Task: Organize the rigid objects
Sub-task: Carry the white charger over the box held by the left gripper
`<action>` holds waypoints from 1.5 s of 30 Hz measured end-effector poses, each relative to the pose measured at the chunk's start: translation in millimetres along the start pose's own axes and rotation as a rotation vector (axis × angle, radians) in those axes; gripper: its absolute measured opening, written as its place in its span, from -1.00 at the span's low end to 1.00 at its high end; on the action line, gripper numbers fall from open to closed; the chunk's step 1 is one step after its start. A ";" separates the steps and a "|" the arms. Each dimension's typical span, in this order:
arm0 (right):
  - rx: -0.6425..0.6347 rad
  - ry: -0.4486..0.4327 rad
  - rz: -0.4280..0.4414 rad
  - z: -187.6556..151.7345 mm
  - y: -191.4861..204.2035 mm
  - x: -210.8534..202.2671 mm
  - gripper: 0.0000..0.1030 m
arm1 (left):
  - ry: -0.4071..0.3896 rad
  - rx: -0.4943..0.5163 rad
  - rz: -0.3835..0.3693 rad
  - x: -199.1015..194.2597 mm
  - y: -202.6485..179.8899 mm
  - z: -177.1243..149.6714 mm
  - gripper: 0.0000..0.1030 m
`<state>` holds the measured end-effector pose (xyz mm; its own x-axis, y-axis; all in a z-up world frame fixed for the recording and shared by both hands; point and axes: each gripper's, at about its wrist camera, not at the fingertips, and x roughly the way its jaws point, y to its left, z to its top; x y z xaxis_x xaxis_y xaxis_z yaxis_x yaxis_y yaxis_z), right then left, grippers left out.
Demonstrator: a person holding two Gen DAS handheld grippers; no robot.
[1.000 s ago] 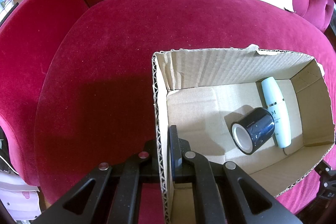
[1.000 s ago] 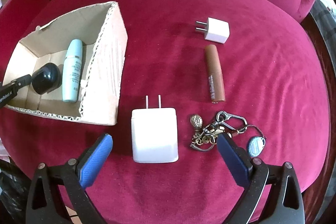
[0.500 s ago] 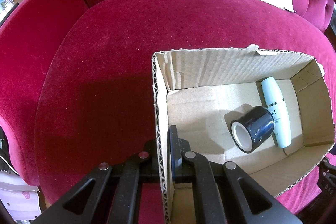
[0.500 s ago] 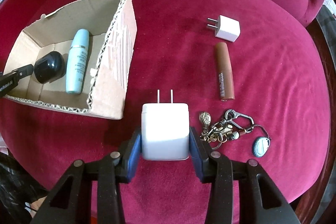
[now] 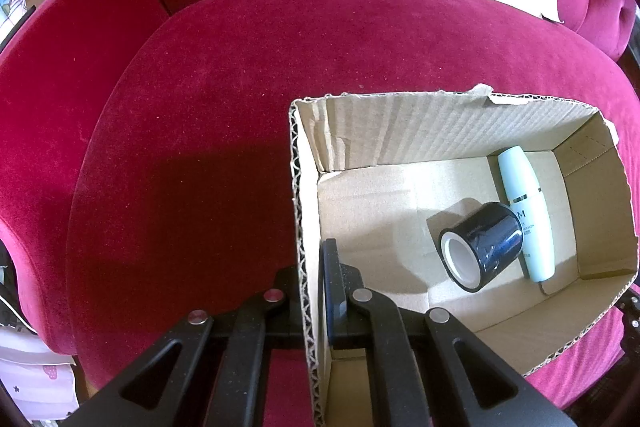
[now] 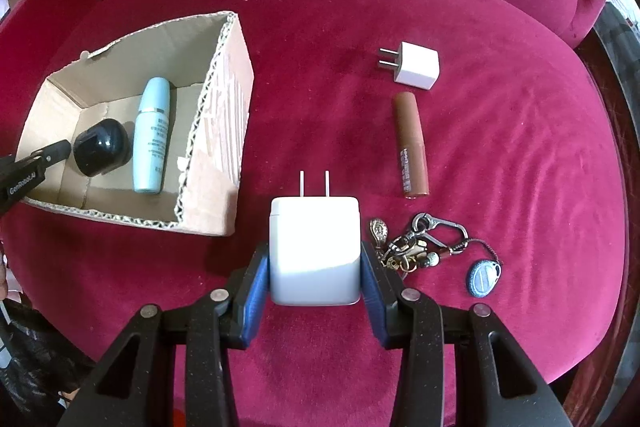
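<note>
Closing from wide apart, the right gripper (image 6: 316,275) had its blue fingers (image 6: 256,283) clamped on the large white charger (image 6: 315,251) on the red cushion (image 6: 500,163), beside the keys (image 6: 420,243). Left gripper (image 5: 310,283) pinched the cardboard box (image 5: 440,139) wall; tape roll (image 5: 480,247) and bottle (image 5: 526,211) lay inside.

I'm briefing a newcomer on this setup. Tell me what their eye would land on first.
First, the large white wall charger, clamped between the blue pads of the right gripper on the crimson velvet seat. Next, the open cardboard box, its wall pinched by the left gripper, holding a roll of black tape and a pale blue bottle.
</note>
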<state>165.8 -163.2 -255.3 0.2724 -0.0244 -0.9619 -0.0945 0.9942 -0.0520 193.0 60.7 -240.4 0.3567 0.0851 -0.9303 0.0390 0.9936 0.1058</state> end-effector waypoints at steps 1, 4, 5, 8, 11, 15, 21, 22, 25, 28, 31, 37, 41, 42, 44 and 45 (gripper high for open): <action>-0.002 -0.002 0.000 0.1 -2.0 -1.0 -0.12 | 0.000 0.000 0.000 0.0 0.0 0.1 -0.92; -0.005 -0.006 -0.004 1.7 -4.4 -6.2 -0.12 | 0.000 -0.001 0.000 0.1 -0.1 0.0 -0.92; -0.004 -0.007 -0.004 2.2 -4.6 -8.0 -0.12 | 0.000 0.000 0.000 0.1 -0.1 0.0 -0.92; 0.000 -0.015 -0.005 3.3 -9.0 -17.7 -0.12 | -0.001 0.000 0.000 -0.8 0.4 -2.1 -0.92; 0.004 -0.019 -0.010 2.6 -16.0 -22.8 -0.12 | 0.000 -0.001 0.000 -0.9 0.4 -2.4 -0.92; 0.012 -0.014 -0.023 3.8 -19.2 -32.6 -0.12 | -0.001 0.001 0.000 -0.8 0.9 -1.9 -0.92; 0.021 -0.029 -0.030 10.9 -23.8 -50.6 -0.12 | -0.001 0.001 0.000 -0.8 0.7 -2.0 -0.92; 0.022 -0.033 -0.032 12.0 -24.4 -53.7 -0.12 | -0.001 0.001 0.000 -0.8 0.7 -1.9 -0.92; 0.025 -0.046 -0.031 16.6 -29.0 -61.6 -0.12 | 0.000 0.000 0.000 -0.9 0.5 -1.9 -0.92; 0.026 -0.063 -0.026 20.4 -28.8 -71.3 -0.12 | -0.001 0.000 0.000 -0.9 0.7 -1.8 -0.92; 0.023 -0.081 -0.022 22.5 -20.0 -78.1 -0.12 | 0.000 0.000 0.000 -0.9 0.6 -1.8 -0.92; -0.004 -0.115 -0.006 32.8 -8.6 -90.1 -0.12 | -0.001 0.001 0.000 -0.8 0.7 -1.7 -0.92; -0.021 -0.135 0.009 42.2 -1.6 -97.9 -0.12 | -0.001 0.002 0.000 -1.3 0.8 -1.7 -0.92; -0.023 -0.139 0.012 44.3 -0.1 -99.1 -0.12 | -0.001 0.002 0.000 -1.2 0.9 -1.7 -0.92; -0.032 -0.147 0.021 47.7 5.9 -101.5 -0.12 | -0.001 0.002 0.000 -1.2 1.1 -1.7 -0.92; -0.036 -0.151 0.024 49.1 7.9 -100.9 -0.12 | -0.001 0.002 0.000 -1.8 1.2 -1.5 -0.92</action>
<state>184.7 -147.8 -145.5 0.4102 0.0177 -0.9118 -0.1359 0.9898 -0.0419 191.0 61.9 -239.1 0.3572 0.0849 -0.9302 0.0405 0.9935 0.1062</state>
